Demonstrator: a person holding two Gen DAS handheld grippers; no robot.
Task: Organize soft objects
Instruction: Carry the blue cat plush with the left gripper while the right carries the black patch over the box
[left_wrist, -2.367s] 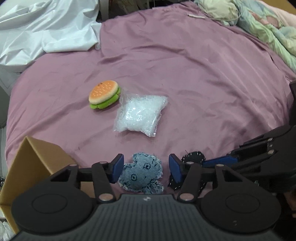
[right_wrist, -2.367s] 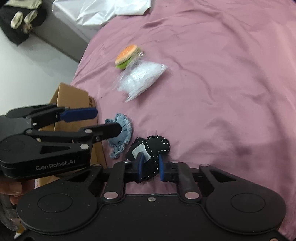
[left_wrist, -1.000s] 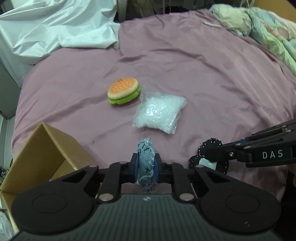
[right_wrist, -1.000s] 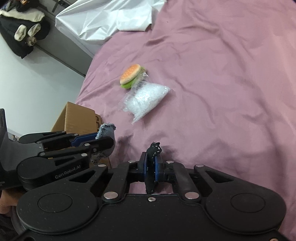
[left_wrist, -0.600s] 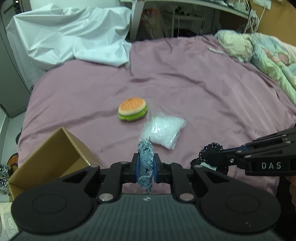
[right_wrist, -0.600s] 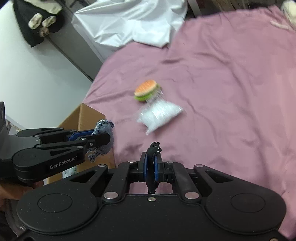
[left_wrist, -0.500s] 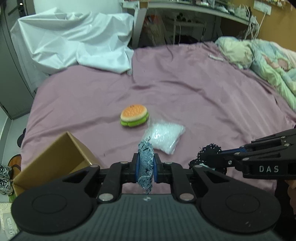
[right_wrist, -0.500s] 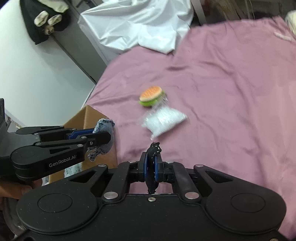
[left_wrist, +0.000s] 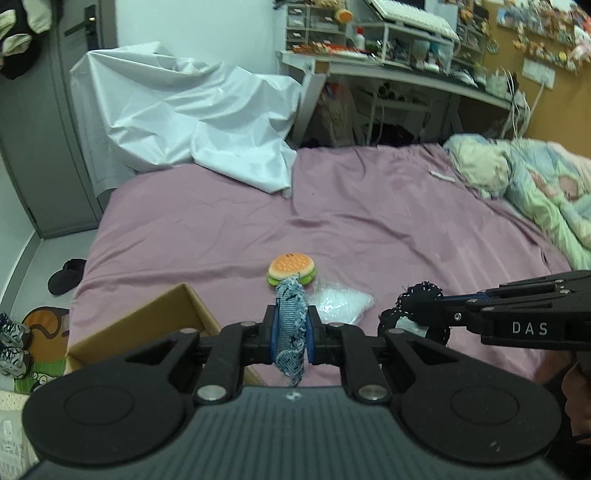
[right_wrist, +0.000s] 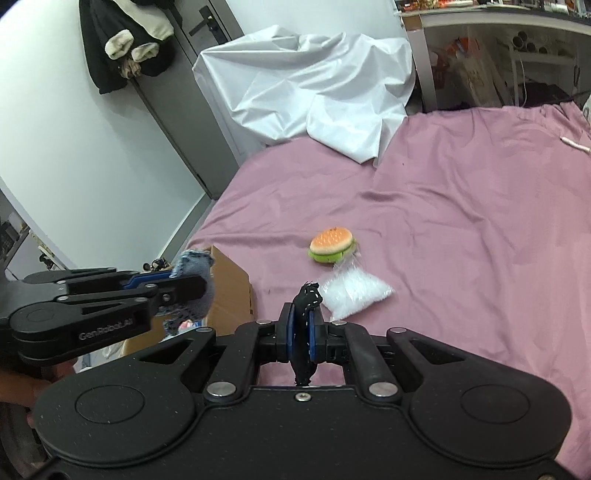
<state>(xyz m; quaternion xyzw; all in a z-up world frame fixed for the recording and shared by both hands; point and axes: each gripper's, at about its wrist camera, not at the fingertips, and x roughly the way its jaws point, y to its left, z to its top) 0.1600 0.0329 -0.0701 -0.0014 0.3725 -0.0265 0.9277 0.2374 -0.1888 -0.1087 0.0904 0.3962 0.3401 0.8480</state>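
My left gripper (left_wrist: 291, 332) is shut on a blue denim soft toy (left_wrist: 290, 325), lifted above the purple bedspread (left_wrist: 388, 221). My right gripper (right_wrist: 303, 334) is shut on a black soft toy (right_wrist: 306, 317) with white stitching, also held in the air. Each gripper shows in the other's view: the right one (left_wrist: 424, 314) with the black toy (left_wrist: 419, 295), the left one (right_wrist: 192, 284) with the denim toy (right_wrist: 192, 264). A burger plush (left_wrist: 291, 268) and a clear bag of white beads (left_wrist: 341, 305) lie on the bed beyond both. An open cardboard box (left_wrist: 155, 328) stands at the bed's left edge.
A white sheet (left_wrist: 192, 122) is draped at the far left of the bed. A pastel quilt (left_wrist: 535, 192) lies at the far right. A cluttered desk (left_wrist: 388, 62) stands behind. Shoes (left_wrist: 66, 280) are on the floor left of the bed.
Both grippers have risen with their toys, and the views have tipped up so the room beyond the bed shows. The burger and bead bag appear farther and smaller.
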